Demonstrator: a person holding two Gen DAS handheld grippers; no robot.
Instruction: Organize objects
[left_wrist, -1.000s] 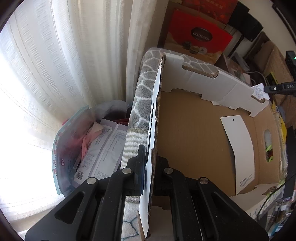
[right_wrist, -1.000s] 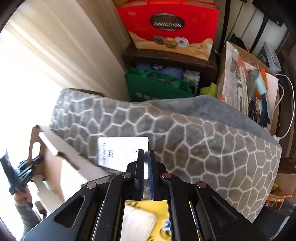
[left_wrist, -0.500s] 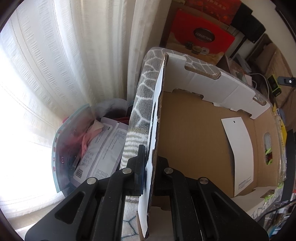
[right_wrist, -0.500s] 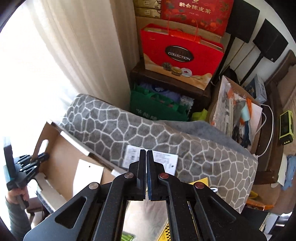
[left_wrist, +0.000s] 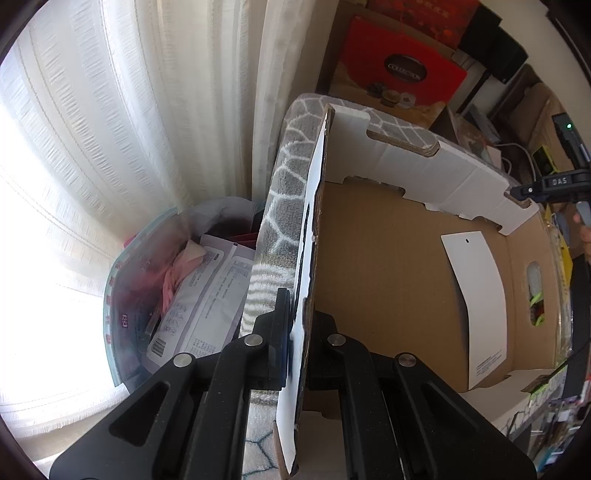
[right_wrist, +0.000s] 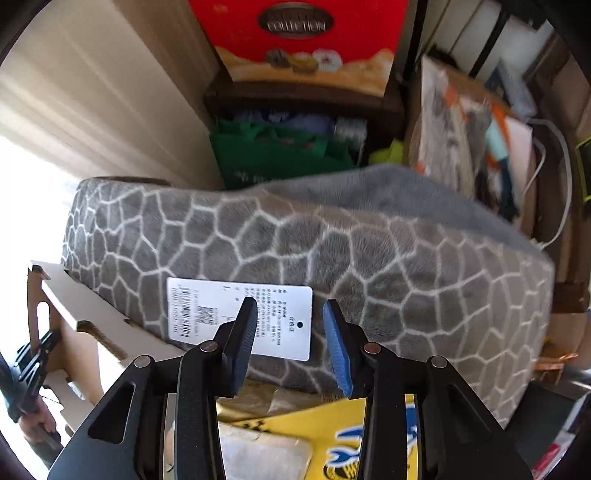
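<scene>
Left jaws clamp cardboard box (left_wrist: 388, 280) wall; white card (left_wrist: 476, 306) inside.

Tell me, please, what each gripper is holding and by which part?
The left gripper is shut on the cardboard box, pinching its upright side wall near the edge. The right gripper holds nothing; its jaws are opening above the white tag.

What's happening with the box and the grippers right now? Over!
Left gripper shut on cardboard box wall. Right gripper opening, empty, over white tag on grey blanket. Nothing blocking.
</scene>
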